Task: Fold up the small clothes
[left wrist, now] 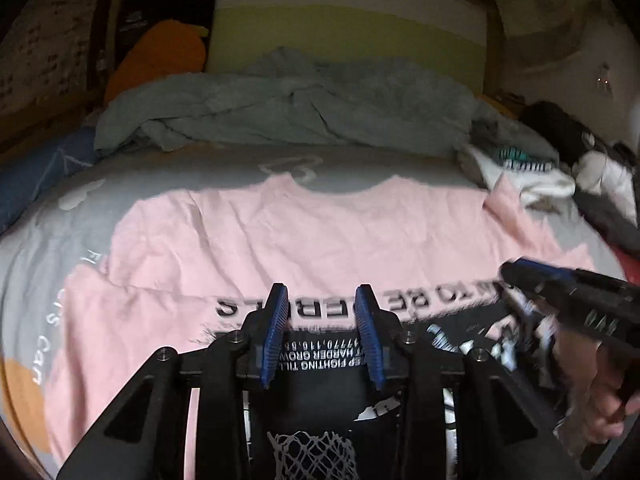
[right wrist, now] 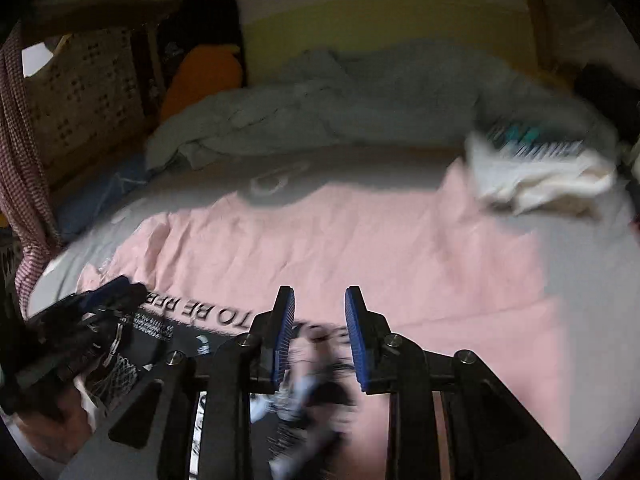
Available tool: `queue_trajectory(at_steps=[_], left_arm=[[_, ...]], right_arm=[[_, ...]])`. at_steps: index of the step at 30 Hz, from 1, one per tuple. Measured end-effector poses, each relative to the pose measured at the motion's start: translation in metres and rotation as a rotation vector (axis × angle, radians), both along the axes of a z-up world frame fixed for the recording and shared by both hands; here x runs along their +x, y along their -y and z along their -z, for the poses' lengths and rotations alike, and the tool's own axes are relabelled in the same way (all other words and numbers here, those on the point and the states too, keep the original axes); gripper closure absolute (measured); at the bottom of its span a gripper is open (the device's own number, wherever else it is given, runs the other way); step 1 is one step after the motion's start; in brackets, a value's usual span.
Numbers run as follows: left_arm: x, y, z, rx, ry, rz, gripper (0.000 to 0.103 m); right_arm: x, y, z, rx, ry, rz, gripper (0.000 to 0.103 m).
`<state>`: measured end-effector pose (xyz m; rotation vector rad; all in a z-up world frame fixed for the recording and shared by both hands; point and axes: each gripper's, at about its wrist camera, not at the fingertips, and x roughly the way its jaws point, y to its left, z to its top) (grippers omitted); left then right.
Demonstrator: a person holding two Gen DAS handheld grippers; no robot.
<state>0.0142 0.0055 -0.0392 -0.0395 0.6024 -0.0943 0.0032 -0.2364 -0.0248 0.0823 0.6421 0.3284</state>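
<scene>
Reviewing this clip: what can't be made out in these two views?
- Pink T-shirt: the hem is cut off by the bottom edge in both views.
- Its black print: motion-blurred in the right wrist view, partly covered by the left hand-held gripper in the left.
- Right hand-held gripper: smeared in the left view.

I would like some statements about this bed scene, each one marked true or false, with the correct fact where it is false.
1. The pink T-shirt lies spread out on the bed. True.
2. The left tongs are shut on the shirt. False: the jaws stand open with nothing between them.
3. The shirt is printed with a black graphic and lettering. True.
4. The rumpled blanket behind the shirt is bright red. False: it is grey-blue.
5. The right tongs are open. True.
6. A white garment lies beyond the shirt's right end. True.
</scene>
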Motion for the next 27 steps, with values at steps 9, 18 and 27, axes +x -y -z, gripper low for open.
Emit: queue_trajectory(at_steps=[9,18,27], left_arm=[[0.006,-0.023,0.025,0.048,-0.053,-0.074,0.076],[-0.025,-0.010,-0.004,-0.042,0.058,0.085,0.078],[-0.003,0.025,0.026,-0.113,-0.122,0.196,0.097]], right_arm=[[0.016,0.014,0.034,-0.186,-0.037,0.141,0.077],[-0.005,0.040,0.009,-0.104,0.031,0.114,0.085],[0.005,-0.016,0.037,-0.012,-0.110,-0.080,0.100]])
